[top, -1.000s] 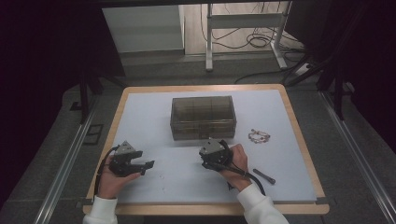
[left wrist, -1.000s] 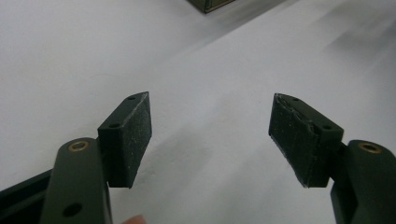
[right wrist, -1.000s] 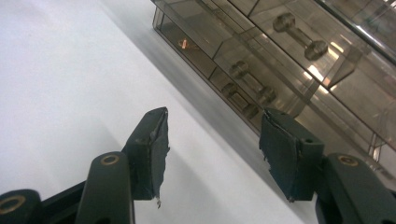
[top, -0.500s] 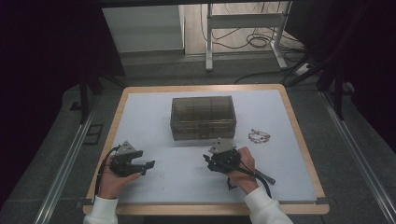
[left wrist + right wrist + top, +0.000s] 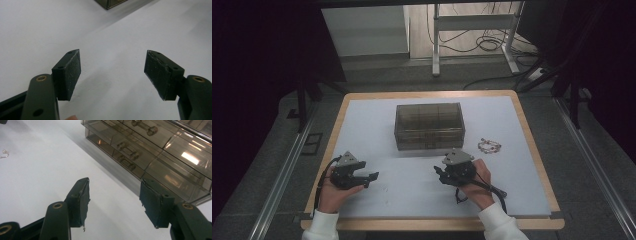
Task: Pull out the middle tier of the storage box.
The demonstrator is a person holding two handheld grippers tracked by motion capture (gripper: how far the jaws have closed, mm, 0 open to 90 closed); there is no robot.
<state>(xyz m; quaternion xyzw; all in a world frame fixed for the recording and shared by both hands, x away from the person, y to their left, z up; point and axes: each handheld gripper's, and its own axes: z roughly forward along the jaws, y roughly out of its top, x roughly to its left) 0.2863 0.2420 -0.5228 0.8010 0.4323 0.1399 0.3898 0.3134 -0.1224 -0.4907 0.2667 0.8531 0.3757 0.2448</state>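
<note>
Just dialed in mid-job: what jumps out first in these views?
A smoky see-through box with small drawers sits closed at the middle of the white table. A beaded bracelet lies just right of it. Near the table's front edge, the left gripper and the right gripper are both open and hold nothing; the right one is just in front of the box.

One box (image 5: 429,125), perhaps one bracelet (image 5: 489,146)
</note>
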